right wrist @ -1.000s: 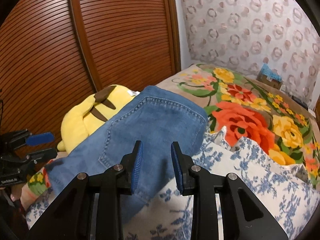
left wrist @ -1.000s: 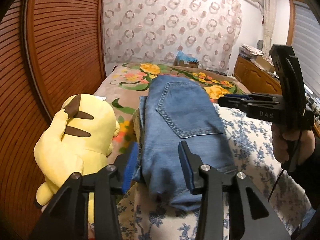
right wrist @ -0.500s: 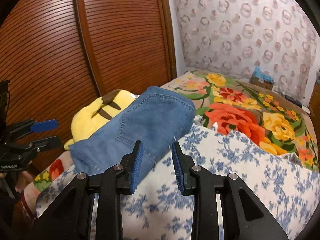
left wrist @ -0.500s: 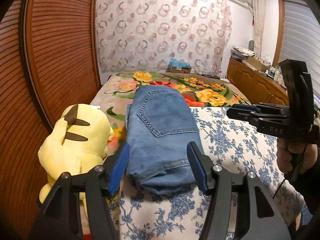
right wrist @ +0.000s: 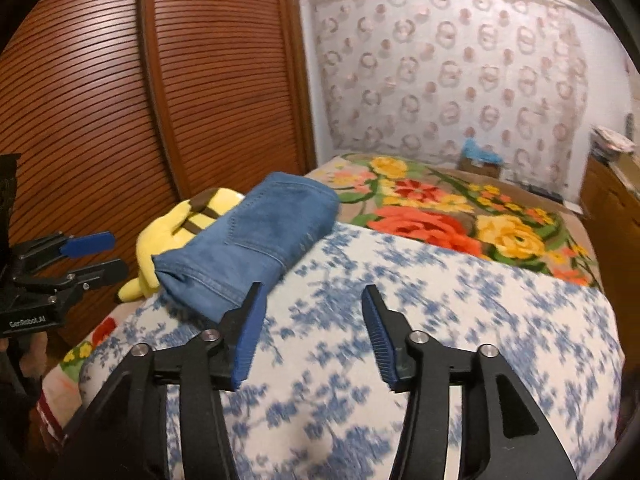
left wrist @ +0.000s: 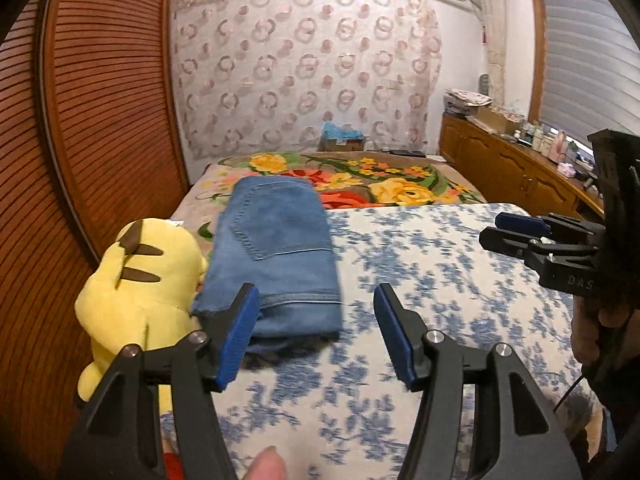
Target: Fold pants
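Left wrist view: "DAS" readable in pale letters on the black body of the right gripper (left wrist: 516,229), seen side-on at the right edge above a hand (left wrist: 592,332). Right wrist view: "GenRobot.AI" printed on the left gripper (right wrist: 94,254) at the left edge.

Changes against a second earlier: both views farther back from the bed, more of the blue-flowered white quilt (left wrist: 420,264) in sight, quilt pattern smeared by motion. Jeans (left wrist: 276,256) no longer between the left gripper's fingers; now lying folded ahead of them, untouched. Left gripper (left wrist: 316,332) wider apart than before, nothing between the blue pads. Right gripper (right wrist: 310,330) jaws opening at this moment, far wider than half a second ago, only quilt behind the gap.

Materials and shapes, large to small: ribbed reddish-brown wooden sliding doors (right wrist: 160,80) along the left wall; sheer curtain (left wrist: 304,68) with pink ring pattern at the far end; plush floral blanket (right wrist: 440,216) in orange, yellow and green beyond the quilt; wooden cabinet (left wrist: 512,168) with cluttered top on the right. Folded blue denim jeans a compact rectangle on the bed's left side, back pocket stitching upward, one end on the quilt. Soft yellow plush toy (left wrist: 136,284) with brown stripes touching the jeans' left edge. Fingertip (left wrist: 266,466) at the bottom frame edge.
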`<state>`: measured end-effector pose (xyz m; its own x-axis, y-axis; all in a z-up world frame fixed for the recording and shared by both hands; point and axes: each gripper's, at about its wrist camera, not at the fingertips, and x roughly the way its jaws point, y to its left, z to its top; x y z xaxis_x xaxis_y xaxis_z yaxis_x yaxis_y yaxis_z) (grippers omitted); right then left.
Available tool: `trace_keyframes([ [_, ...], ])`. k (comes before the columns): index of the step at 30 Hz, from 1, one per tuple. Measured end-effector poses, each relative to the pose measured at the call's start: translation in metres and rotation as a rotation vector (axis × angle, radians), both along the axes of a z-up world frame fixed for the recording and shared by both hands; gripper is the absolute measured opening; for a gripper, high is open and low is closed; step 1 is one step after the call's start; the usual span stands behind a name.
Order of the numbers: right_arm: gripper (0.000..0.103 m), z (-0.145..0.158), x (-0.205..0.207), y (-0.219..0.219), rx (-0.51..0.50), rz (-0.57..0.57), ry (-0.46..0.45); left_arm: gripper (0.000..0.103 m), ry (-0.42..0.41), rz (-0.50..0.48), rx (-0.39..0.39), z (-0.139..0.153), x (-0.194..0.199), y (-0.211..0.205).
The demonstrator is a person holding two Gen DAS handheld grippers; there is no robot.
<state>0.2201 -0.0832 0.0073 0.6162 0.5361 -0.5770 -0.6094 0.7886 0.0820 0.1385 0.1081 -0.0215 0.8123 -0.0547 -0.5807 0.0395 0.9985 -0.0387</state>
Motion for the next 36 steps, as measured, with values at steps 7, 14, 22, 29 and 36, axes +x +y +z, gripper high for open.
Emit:
trace_keyframes([
  [7,0.065,0.004,-0.031,-0.041,-0.001,-0.093,-0.034,0.059,-0.018,-0.045,-0.013,0.002,-0.012,-0.037],
  [14,0.073,0.011,-0.063,-0.077,0.01,-0.19,-0.062,0.059,-0.023,-0.045,0.006,0.001,-0.025,-0.066],
  [22,0.078,0.029,-0.096,-0.114,0.025,-0.281,-0.102,0.059,-0.053,-0.045,0.003,0.016,-0.038,-0.084],
  [29,0.079,0.056,-0.117,-0.135,0.032,-0.349,-0.167,0.059,-0.109,-0.05,0.007,0.043,-0.048,-0.098],
  [36,0.079,0.073,-0.132,-0.148,0.046,-0.402,-0.21,0.059,-0.156,-0.06,0.02,0.064,-0.06,-0.109],
])
